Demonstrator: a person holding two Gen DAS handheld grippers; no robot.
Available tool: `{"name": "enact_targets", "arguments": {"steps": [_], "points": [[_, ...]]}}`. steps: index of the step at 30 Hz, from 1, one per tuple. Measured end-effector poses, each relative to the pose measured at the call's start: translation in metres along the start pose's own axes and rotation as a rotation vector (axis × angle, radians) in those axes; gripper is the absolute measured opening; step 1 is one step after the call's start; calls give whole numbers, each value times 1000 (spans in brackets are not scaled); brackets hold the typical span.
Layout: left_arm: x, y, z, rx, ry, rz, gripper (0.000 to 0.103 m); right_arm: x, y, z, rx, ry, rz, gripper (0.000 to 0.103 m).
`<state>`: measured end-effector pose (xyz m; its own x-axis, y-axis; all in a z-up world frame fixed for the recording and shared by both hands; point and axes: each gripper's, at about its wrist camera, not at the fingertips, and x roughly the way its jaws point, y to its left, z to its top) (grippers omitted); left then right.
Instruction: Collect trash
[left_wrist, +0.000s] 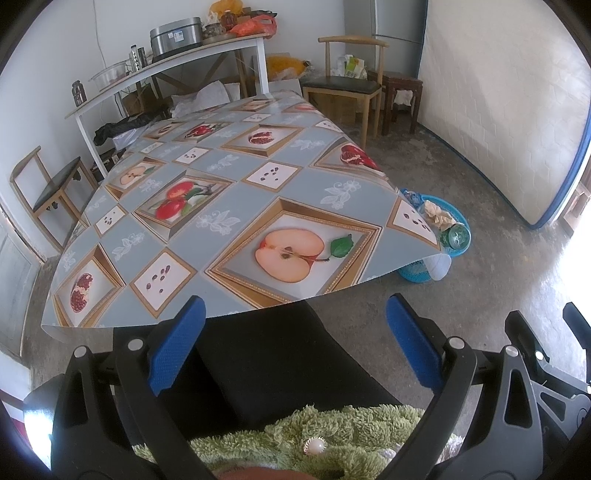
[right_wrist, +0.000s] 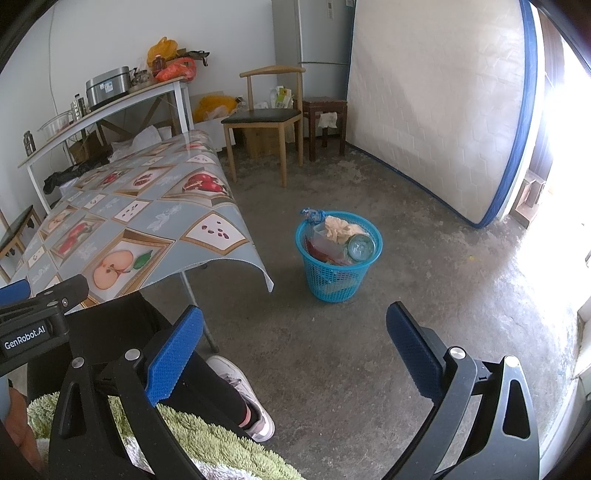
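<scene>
Green fluffy fabric (left_wrist: 332, 432) lies nearest, under both cameras. Both hand-held grippers, left (left_wrist: 295, 347) and right (right_wrist: 295, 350), are spread wide and hold nothing. Trash (crumpled paper, a can, wrappers) fills the blue basket (right_wrist: 334, 284) on the floor (right_wrist: 424, 295), just beside the desk (right_wrist: 122, 225) corner.

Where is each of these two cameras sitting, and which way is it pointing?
Left wrist: on the left gripper, looking across the fruit-print tablecloth toward the shelf; open blue fingers, dark trousers and green fluffy top show.
Right wrist: on the right gripper, looking over the floor at the blue basket; open fingers, a leg, a shoe and the other gripper show.
Both share tablecloth, basket, wooden chair and mattress.
</scene>
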<state>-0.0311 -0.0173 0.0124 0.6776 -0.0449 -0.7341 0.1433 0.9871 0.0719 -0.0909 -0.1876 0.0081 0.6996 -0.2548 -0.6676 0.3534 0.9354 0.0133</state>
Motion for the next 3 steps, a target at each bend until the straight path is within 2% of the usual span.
{"name": "enact_targets", "arguments": {"steps": [3], "points": [[0,0,0,-1,-1,1,94,0,0,0,0,1,1,97]]}}
